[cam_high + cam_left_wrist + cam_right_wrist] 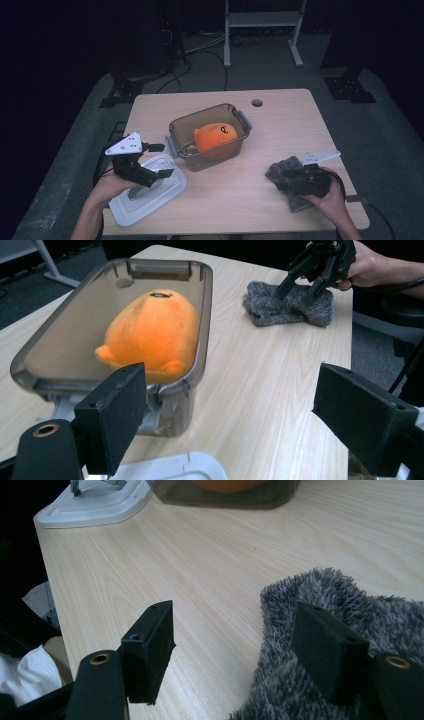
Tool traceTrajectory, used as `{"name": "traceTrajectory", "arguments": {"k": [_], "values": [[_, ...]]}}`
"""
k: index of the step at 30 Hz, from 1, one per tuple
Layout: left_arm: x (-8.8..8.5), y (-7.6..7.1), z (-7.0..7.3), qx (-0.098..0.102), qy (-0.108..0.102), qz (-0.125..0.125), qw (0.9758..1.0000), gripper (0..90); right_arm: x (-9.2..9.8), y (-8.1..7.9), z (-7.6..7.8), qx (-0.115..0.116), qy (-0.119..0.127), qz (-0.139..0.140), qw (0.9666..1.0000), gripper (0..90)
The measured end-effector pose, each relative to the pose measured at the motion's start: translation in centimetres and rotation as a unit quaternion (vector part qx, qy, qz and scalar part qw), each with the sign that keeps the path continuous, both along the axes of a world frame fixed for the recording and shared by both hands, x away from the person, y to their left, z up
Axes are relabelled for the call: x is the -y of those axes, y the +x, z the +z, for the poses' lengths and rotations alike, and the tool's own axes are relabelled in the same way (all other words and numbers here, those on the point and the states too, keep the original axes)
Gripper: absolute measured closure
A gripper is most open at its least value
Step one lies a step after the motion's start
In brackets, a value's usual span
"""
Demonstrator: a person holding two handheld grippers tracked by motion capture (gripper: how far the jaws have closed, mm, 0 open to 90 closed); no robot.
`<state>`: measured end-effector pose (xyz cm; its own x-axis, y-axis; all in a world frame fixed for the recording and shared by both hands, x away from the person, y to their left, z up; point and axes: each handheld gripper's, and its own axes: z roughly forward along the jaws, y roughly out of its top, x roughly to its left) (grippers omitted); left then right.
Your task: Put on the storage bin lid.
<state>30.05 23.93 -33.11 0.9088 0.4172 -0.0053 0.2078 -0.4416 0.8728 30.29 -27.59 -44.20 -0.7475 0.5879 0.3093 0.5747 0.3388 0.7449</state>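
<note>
1. A smoke-brown plastic container (pixel 210 136) stands open at mid-table, an orange plush toy (pixel 215 136) lying inside it.
2. Just left of the container and nearer the person, the white lid (pixel 148 191) lies flat on the wooden table (pixel 280 115).
3. The left gripper (pixel 161 161) hovers over that lid, jaws spread wide and released, nothing between them; its own view looks along the table toward the container.
4. Right of the container, near the table's front edge, lies a grey fuzzy cloth (pixel 287 172).
5. The right gripper (pixel 295 176) sits low over the cloth, jaws parted; one pad (pixel 327 647) appears to rest on the pile, though contact is hard to confirm.
</note>
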Motion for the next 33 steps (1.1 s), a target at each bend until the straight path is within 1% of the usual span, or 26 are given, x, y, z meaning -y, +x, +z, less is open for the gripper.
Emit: {"name": "traceTrajectory", "arguments": {"k": [4, 6, 9, 11, 15, 16, 20, 23, 25, 27, 30, 32, 33], "values": [[-0.8, -0.2, -0.9, -0.006, -0.001, 0.011, 0.9999, 13.7, 0.0, 0.0, 0.0, -0.001, -0.001, -0.001, 1.0000, 32.6], [-1.2, -0.3, -1.4, -0.008, 0.003, 0.018, 0.9998, 13.6, 0.0, 0.0, -0.1, 0.001, -0.001, 0.000, 1.0000, 32.6], [-1.8, -0.4, -2.0, -0.011, 0.000, 0.027, 0.9996, 13.6, 0.0, 0.0, -0.1, 0.000, -0.002, 0.000, 1.0000, 32.6], [-2.3, -0.5, -2.4, -0.010, -0.009, 0.036, 0.9993, 13.7, -0.1, 0.0, -0.1, -0.001, -0.002, -0.001, 1.0000, 32.5], [-2.9, -0.8, -3.1, -0.013, -0.012, 0.041, 0.9990, 13.7, -0.1, 0.0, -0.2, -0.002, -0.004, 0.000, 1.0000, 32.6], [-3.1, -0.9, -3.3, -0.012, -0.009, 0.044, 0.9989, 13.7, -0.1, 0.0, -0.2, -0.003, -0.004, -0.001, 1.0000, 32.5], [-3.7, -1.0, -4.1, -0.016, -0.008, 0.053, 0.9985, 13.7, -0.1, -0.1, -0.2, -0.003, -0.004, -0.001, 1.0000, 32.5], [-4.1, -1.1, -4.8, -0.020, -0.012, 0.054, 0.9983, 13.6, -0.1, -0.1, -0.1, -0.003, -0.006, 0.000, 1.0000, 32.5], [-4.3, -1.2, -5.3, -0.023, -0.010, 0.055, 0.9982, 13.6, -0.1, -0.1, -0.1, -0.002, -0.005, -0.001, 1.0000, 32.5], [-4.5, -1.3, -5.7, -0.024, -0.001, 0.061, 0.9979, 13.6, 0.0, -0.1, -0.2, -0.002, -0.004, -0.001, 1.0000, 32.6], [-4.9, -1.4, -6.3, -0.029, -0.008, 0.061, 0.9977, 12.7, -0.1, -0.1, -0.2, -0.003, -0.006, 0.000, 1.0000, 32.6], [-5.0, -1.5, -6.7, -0.026, -0.003, 0.066, 0.9975, 12.5, -0.1, -0.1, -0.2, -0.003, -0.006, -0.001, 1.0000, 32.5], [-5.1, -1.5, -6.8, -0.027, 0.000, 0.065, 0.9975, 12.5, -0.1, -0.1, -0.2, -0.003, -0.006, 0.000, 1.0000, 32.6]]}}
